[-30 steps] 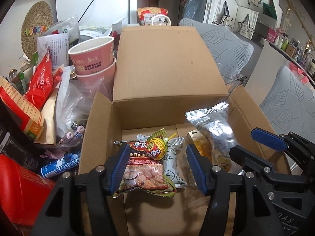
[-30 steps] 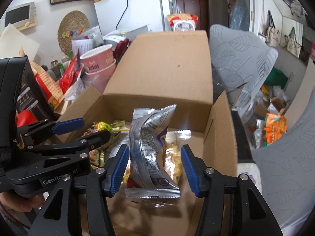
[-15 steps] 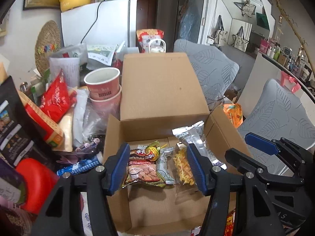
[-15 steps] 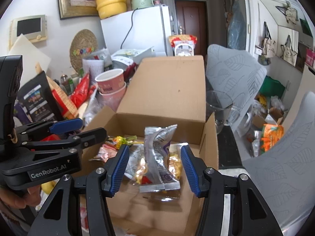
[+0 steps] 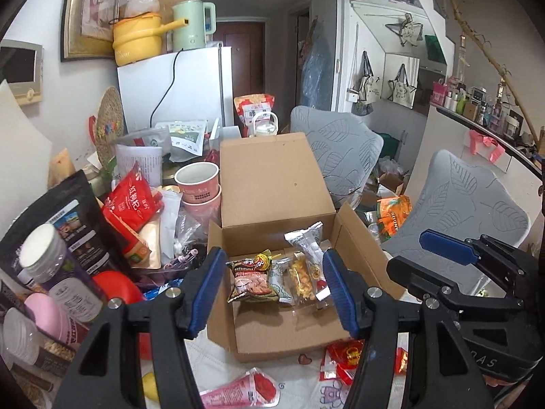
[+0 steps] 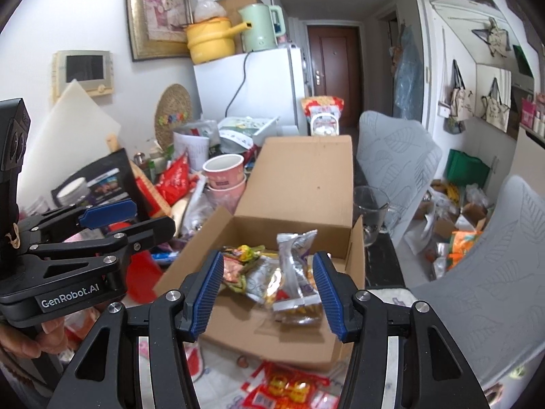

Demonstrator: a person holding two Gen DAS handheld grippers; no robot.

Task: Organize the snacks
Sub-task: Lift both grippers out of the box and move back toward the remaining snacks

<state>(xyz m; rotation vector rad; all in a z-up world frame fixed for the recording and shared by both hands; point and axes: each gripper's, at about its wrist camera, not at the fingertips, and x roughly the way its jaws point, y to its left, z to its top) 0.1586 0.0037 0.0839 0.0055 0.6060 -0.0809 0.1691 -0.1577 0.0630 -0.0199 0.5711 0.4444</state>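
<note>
Snacks left to sort lie on the bench (image 5: 218, 358) below and nearer you than the cardboard box (image 5: 289, 327): pink packet (image 5: 245, 390) under your left gripper (image 5: 272, 293), red wrappers (image 6: 289, 387) under your right gripper (image 6: 267, 294). Both jaws stand part-open, empty.

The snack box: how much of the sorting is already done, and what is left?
Done: several packets lie inside the cardboard box. In hand: nothing, left gripper and right gripper are both open and empty. Left: the red packets and the pink packet lie in front of the box.
</note>
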